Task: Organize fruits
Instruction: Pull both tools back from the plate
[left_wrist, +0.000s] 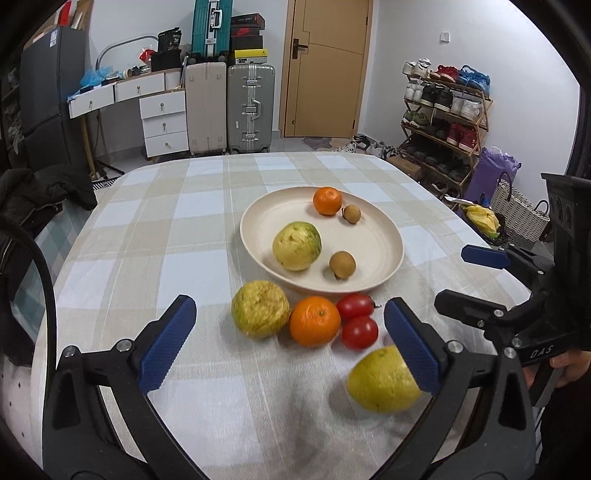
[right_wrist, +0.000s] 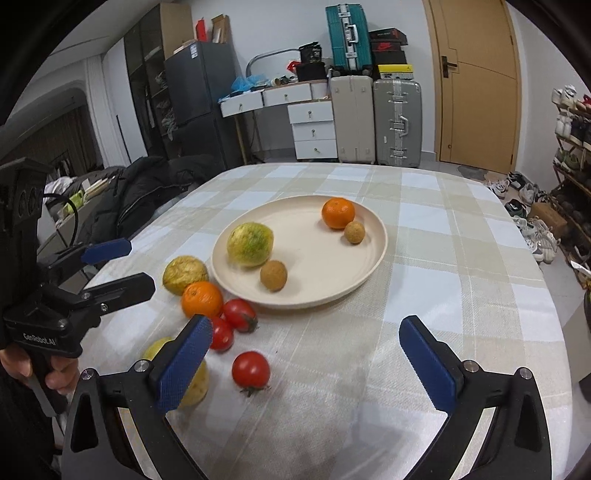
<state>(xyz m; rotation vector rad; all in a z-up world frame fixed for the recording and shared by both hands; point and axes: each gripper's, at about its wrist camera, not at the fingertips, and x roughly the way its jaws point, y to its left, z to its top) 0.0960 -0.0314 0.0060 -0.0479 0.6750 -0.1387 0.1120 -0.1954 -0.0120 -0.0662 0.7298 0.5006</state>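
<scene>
Both pairs of fingers stand wide apart with nothing between their pads. The left gripper shows black plastic arms tipped with blue, finely ribbed pads; the right gripper is built the same, and a hand grips a handle at the left edge of the right wrist view. The surface is draped in a woven cloth of beige and pale blue checks. Ahead of both pairs of fingers sits a round, shallow, matt cream plate holding a yellow-green, rough-skinned guava, a glossy mandarin at the far rim with a small brown, dull-skinned longan touching or just beside it, and a second longan near the guava. On the cloth just in front of the plate, ahead of the left fingers, lie a bumpy yellow guava, a smooth orange touching it, and two shiny red tomatoes packed beside the orange. A smoother yellow-green fruit lies partly behind the left gripper's right pad. A third tomato, with its green stalk, lies alone between the right fingers, nearer the left pad.
</scene>
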